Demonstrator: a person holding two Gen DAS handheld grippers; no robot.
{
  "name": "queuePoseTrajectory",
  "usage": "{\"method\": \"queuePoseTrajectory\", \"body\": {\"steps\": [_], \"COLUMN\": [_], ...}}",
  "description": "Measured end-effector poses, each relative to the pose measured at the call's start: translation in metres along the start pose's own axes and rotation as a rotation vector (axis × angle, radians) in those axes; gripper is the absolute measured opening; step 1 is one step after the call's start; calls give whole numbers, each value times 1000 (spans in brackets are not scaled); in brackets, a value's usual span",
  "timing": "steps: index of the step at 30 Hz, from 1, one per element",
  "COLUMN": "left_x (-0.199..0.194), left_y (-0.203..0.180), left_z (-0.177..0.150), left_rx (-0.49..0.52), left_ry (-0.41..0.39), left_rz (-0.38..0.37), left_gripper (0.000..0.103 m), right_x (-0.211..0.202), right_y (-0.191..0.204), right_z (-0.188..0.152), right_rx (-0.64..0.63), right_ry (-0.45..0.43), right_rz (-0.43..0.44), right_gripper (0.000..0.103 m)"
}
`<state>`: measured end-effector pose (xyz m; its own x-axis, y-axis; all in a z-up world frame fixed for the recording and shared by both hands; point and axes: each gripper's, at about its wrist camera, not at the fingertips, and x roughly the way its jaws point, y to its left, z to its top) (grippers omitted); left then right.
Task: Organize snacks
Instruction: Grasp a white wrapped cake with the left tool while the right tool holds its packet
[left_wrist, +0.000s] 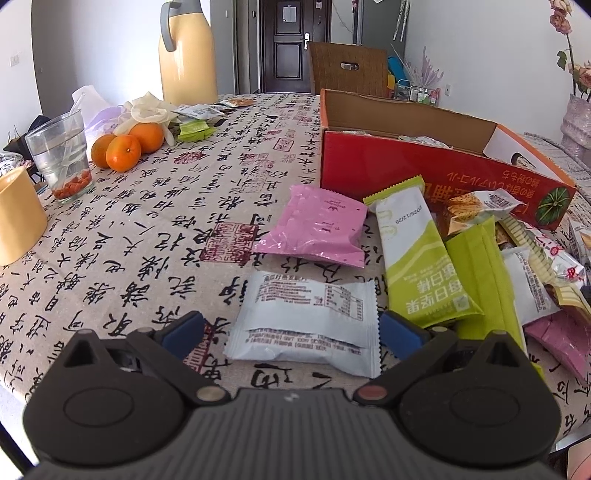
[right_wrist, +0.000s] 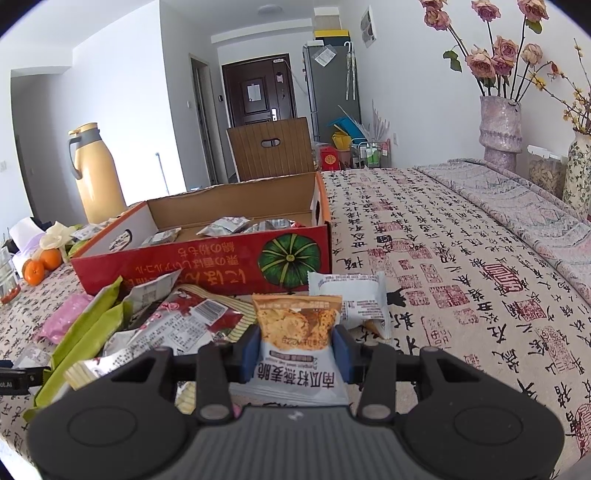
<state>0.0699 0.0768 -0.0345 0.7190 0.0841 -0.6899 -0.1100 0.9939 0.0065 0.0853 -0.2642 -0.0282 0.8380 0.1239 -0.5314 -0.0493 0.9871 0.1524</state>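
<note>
Two grippers are mine. My right gripper (right_wrist: 297, 354) squeezes the orange cracker pack (right_wrist: 297, 332), its long side pointing away from me. The red box (right_wrist: 207, 258) sits just ahead, a bit left. My left gripper (left_wrist: 291, 332) is wide apart around the white pack (left_wrist: 306, 325) on the table.

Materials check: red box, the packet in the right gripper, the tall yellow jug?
Red box: corrugated cardboard, printed outside, raw brown inside.
Packet in the right gripper: thin plastic film, semi-gloss, crimped serrated top edge.
Yellow jug: smooth matte body, likely plastic or coated metal; grey plastic-looking handle.
</note>
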Motion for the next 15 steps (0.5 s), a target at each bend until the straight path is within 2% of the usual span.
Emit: {"method": "queuePoseTrajectory", "body": {"steps": [7,8,11,15], "left_x": [3,2,-4,-8], "left_y": [0,0,-2,0], "left_z": [-2,-2,-2,-3], "left_rx": [-2,-3,7,-5], "left_ry": [-7,-11,-30,-39], "left_rz": [8,5,-6,-32], "left_gripper": [102,99,79,70], "right_x": [2,2,3,3], "right_y": [0,0,0,1], "right_z": [-2,-2,-3,-3], "right_rx": [2,2,2,1], "right_ry": [5,5,6,7], "right_rz": [1,1,1,3], "right_gripper": [41,41,41,41]}}
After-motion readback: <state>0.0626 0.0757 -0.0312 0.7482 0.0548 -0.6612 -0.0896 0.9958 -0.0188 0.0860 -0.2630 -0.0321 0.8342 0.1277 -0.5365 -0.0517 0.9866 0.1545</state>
